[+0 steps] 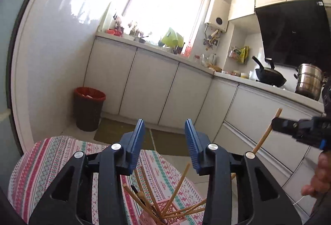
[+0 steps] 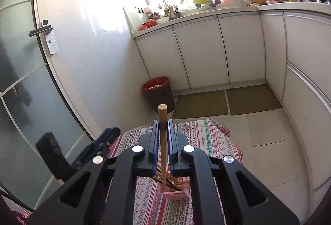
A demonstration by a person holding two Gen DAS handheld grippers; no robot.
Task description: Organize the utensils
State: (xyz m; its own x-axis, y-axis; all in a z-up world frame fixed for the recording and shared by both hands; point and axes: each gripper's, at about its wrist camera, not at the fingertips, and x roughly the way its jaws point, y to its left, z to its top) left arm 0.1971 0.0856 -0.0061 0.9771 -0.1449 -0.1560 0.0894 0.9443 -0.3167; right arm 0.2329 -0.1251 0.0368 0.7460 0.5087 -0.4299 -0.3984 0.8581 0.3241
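right gripper [image 2: 162, 138]: jaws clenched on one wooden chopstick [image 2: 162, 121], held upright, lower end over the pink holder [image 2: 175, 194]
left gripper [image 1: 164, 142]: jaws released, nothing between them, above the holder
pink holder: on the patterned tabletop [image 2: 209, 138], several chopsticks [image 1: 178, 189] fanned out inside
background: red-lined bin [image 2: 158, 92] on the floor by the white cabinets [image 2: 198, 49]

My two wrist views, both close above the table

Each looks down along my fingers; both share the pink holder [image 1: 159, 214] [image 2: 175, 194], patterned tablecloth [image 1: 51, 163] [image 2: 206, 138], red bin [image 1: 89, 108] [image 2: 158, 92] and cabinets [image 1: 149, 82] [image 2: 206, 49].
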